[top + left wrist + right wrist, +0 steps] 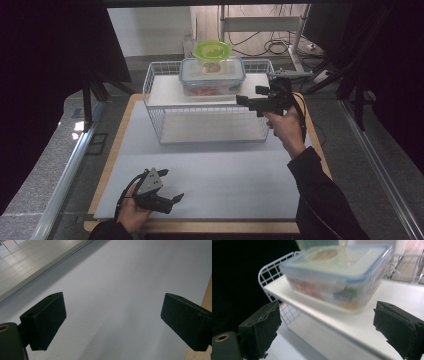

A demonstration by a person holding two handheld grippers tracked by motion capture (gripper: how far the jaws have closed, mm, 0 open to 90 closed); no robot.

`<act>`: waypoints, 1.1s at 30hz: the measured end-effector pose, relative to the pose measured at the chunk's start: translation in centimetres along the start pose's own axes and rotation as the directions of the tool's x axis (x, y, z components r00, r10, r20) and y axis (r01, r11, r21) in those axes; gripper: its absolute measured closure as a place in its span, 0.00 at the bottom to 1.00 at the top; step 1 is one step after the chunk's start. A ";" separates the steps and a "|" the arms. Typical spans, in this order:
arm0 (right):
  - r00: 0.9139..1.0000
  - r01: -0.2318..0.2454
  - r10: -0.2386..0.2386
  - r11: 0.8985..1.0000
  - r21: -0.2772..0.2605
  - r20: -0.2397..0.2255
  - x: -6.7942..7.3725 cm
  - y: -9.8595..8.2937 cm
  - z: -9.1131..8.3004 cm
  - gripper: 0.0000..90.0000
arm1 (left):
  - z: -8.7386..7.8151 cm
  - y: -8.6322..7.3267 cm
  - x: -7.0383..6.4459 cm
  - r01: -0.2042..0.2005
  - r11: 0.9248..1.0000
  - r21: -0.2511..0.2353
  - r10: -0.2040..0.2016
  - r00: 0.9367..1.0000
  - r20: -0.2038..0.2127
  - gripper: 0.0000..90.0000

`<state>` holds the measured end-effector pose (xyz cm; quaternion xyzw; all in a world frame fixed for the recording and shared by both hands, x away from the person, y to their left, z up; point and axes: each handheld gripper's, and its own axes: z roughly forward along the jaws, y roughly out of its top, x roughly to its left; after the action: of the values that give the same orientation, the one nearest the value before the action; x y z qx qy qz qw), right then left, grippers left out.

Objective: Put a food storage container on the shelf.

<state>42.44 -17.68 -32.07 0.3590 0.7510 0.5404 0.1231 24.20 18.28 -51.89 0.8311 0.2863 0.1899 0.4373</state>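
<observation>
From the high view, the right claw (pixel 248 102) is held up at about 2 o'clock from the middle of the worktop (pixel 210 175), level with the upper shelf of a white wire rack (pixel 155 90) and pointing toward 9 o'clock at a clear lidded box (pixel 212 75) with a blue rim. The claw is just beside the box's near right corner, not touching it. A green-lidded tub (pixel 213 52) stands on top of the box.

The right gripper view adds what the high view cannot resolve. Its jaws stand wide apart with nothing between them, and the box (pixel 337 275) lies ahead at 12 o'clock on the white shelf (pixel 362 325), with coloured contents showing blurred through its wall. The tub (pixel 322 245) is cut off at the top edge there. The wire rack (pixel 270 272) curves round at 10 o'clock.

The left claw (pixel 172 200) sits low at 7 o'clock on the worktop, held in the person's left hand (pixel 131 210), well apart from the rack. The left gripper view shows its jaws spread open over the bare pale worktop (pixel 120 290), with a strip of wooden edge (pixel 207 300) at 3 o'clock.
</observation>
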 end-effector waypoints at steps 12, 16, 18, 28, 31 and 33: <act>0.998 0.049 -0.049 0.998 0.033 -0.026 1.8 -4.1 -0.3 0.06 | 0.2 0.0 -0.3 -0.045 0.999 0.030 0.045 0.999 -0.014 0.06; 0.997 0.081 -0.080 0.995 0.057 -0.019 2.4 -6.2 -0.6 0.04 | 0.2 0.0 -0.3 -0.041 0.999 0.030 0.041 0.999 -0.005 0.04; 0.996 0.090 -0.089 0.993 0.075 -0.016 2.4 -7.1 -0.6 0.04 | 0.3 0.0 -0.3 -0.040 0.999 0.031 0.040 0.999 -0.004 0.04; 0.993 0.116 -0.117 0.988 0.102 0.008 2.4 -11.9 -1.6 0.03 | 0.3 -0.1 -0.3 -0.040 0.999 0.033 0.040 0.999 0.003 0.04; 0.992 0.123 -0.126 0.986 0.116 0.018 2.3 -13.2 -2.0 0.03 | 0.4 -0.1 -0.3 -0.042 0.998 0.036 0.042 0.999 0.008 0.03; 0.991 0.129 -0.133 0.983 0.127 0.023 2.4 -14.0 -2.1 0.03 | 0.4 -0.1 -0.3 -0.043 0.998 0.038 0.043 0.999 0.009 0.03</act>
<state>33.84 -19.84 -43.41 0.3243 0.8035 0.4770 0.1475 24.15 17.86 -52.19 0.8459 0.2701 0.1903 0.4186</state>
